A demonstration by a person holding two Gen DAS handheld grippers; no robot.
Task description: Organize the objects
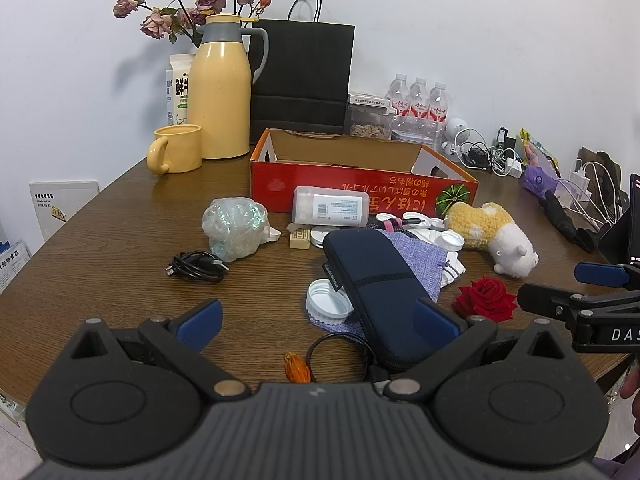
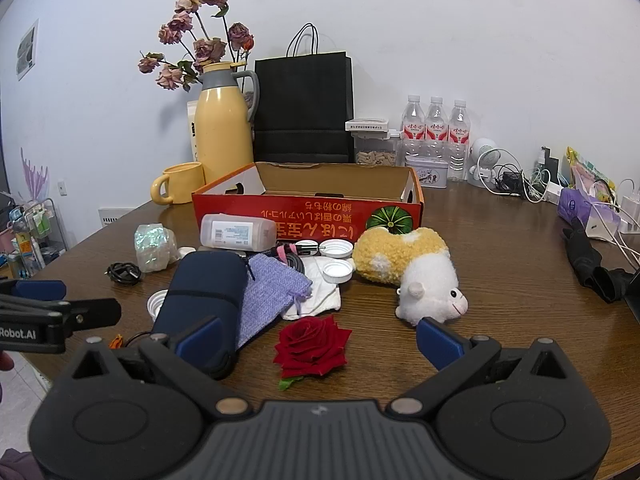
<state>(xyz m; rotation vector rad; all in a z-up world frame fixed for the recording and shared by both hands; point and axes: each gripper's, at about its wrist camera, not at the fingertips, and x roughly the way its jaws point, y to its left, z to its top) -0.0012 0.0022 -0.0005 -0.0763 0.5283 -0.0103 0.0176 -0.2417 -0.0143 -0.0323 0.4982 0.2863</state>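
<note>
An open red cardboard box point(image 1: 360, 186) point(image 2: 308, 216) stands mid-table. In front of it lie a navy zip case point(image 1: 376, 280) point(image 2: 204, 296), a purple cloth pouch point(image 2: 268, 296), a white plastic bottle point(image 1: 330, 211) point(image 2: 238, 232), a plush sheep point(image 1: 492, 236) point(image 2: 416, 272), a red rose point(image 1: 486, 298) point(image 2: 310, 346), white caps point(image 1: 328, 302) point(image 2: 338, 272), a bubble-wrap bundle point(image 1: 234, 228) point(image 2: 154, 252) and a black cable point(image 1: 196, 268). My left gripper point(image 1: 318, 326) is open, empty, near the case. My right gripper point(image 2: 318, 340) is open, empty, around the rose's sides.
A yellow thermos point(image 1: 222, 92), yellow mug point(image 1: 176, 154), black paper bag point(image 1: 302, 76), dried flowers and water bottles point(image 2: 436, 128) stand behind the box. Chargers and cables point(image 2: 600, 216) crowd the right edge. An orange dried bud point(image 1: 296, 368) lies at the near edge.
</note>
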